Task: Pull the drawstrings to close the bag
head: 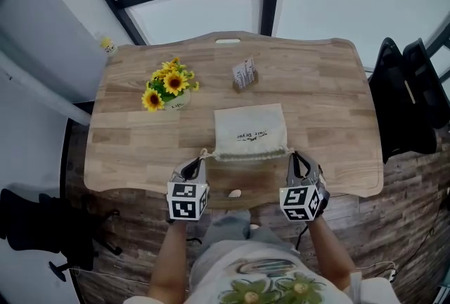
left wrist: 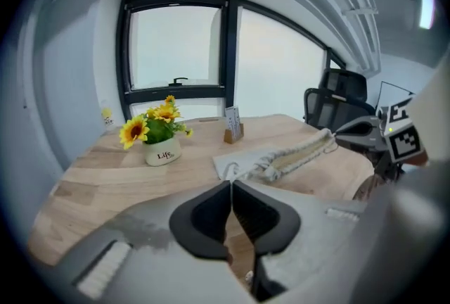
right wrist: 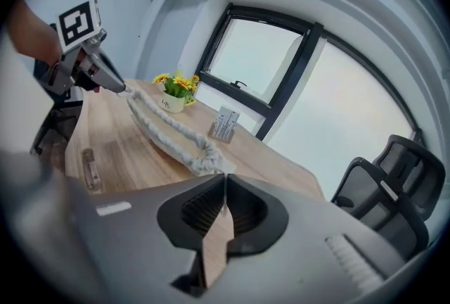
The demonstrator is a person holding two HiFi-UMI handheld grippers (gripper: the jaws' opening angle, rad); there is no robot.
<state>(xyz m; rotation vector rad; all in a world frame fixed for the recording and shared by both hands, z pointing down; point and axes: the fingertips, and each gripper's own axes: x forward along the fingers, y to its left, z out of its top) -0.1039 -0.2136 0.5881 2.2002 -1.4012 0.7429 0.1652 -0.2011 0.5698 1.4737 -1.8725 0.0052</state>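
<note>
A cream cloth bag [head: 249, 128] with small print lies flat in the middle of the wooden table [head: 126, 155]. Its mouth [head: 246, 153] faces me and is puckered into tight gathers. My left gripper [head: 199, 163] is shut at the mouth's left end, pinching the left drawstring [head: 204, 153]. My right gripper [head: 295, 158] is shut at the right end on the right drawstring [head: 289, 150]. In the left gripper view the jaws [left wrist: 230, 184] are pressed together before the gathered bag [left wrist: 295, 153]. In the right gripper view a thin white cord runs into the closed jaws [right wrist: 225, 179] from the bag [right wrist: 176, 130].
A white pot of sunflowers [head: 169, 88] stands at the back left and a small card holder [head: 244, 74] behind the bag. A small pale object [head: 235, 193] lies at the table's front edge. Black chairs stand at the right [head: 411, 95] and lower left [head: 42, 225].
</note>
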